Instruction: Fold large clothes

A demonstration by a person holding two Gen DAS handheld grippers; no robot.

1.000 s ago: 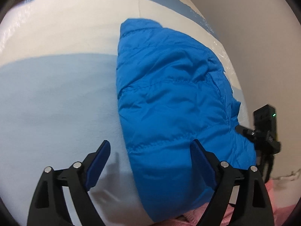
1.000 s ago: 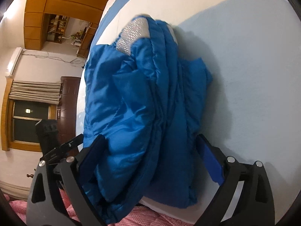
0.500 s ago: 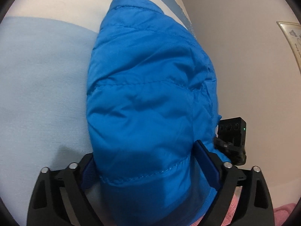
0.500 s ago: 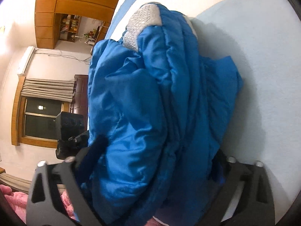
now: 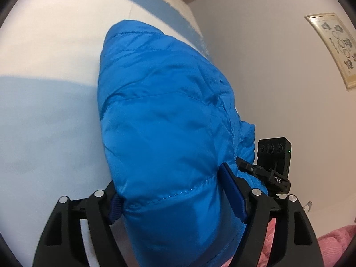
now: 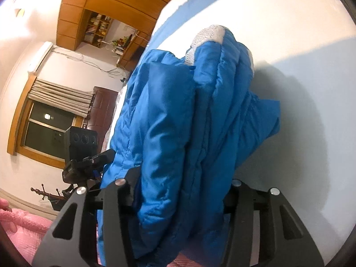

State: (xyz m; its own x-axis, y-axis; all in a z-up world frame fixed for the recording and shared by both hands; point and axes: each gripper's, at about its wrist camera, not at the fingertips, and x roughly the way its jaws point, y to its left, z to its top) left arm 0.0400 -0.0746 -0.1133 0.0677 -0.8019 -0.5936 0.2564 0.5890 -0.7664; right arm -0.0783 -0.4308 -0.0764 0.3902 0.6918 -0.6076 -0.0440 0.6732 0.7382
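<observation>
item: one blue quilted jacket [image 5: 169, 138], bunched and folded in layers, lying on the bed [image 5: 44, 115] with its near end gathered up between both tools.
lining: one grey patterned patch [image 6: 209, 34] showing at the jacket's far end in the right wrist view.
left tool [image 5: 178, 202]: jaws have just been closing; the jacket's near hem fills the gap, the right blue pad presses the fabric, the left pad is mostly hidden under it; gripping the jacket.
right tool [image 6: 180, 200]: jaws have just been closing; thick folds of the jacket are squeezed between the black fingers, pads hidden by the cloth; gripping the jacket.
support: one bed, covered in white and pale blue bands.
obstruction: the jacket blocks most of the middle of both views; fingertips of the right tool cannot be seen.
beside the bed, near edge: pink textured fabric [image 6: 20, 229], bottom corners of both views.
wall items, left view: one framed picture [image 5: 331, 46] on a plain wall.
room items, right view: one window [image 6: 44, 133] with a wooden frame, one bunched curtain [image 6: 60, 95], one air conditioner [image 6: 41, 55], one dark wooden door [image 6: 100, 106], wooden cabinets [image 6: 106, 4] with open shelves, one model ship [image 6: 53, 194] low by the wall.
count: jacket 1; tools 2; bed 1; framed picture 1; window 1.
</observation>
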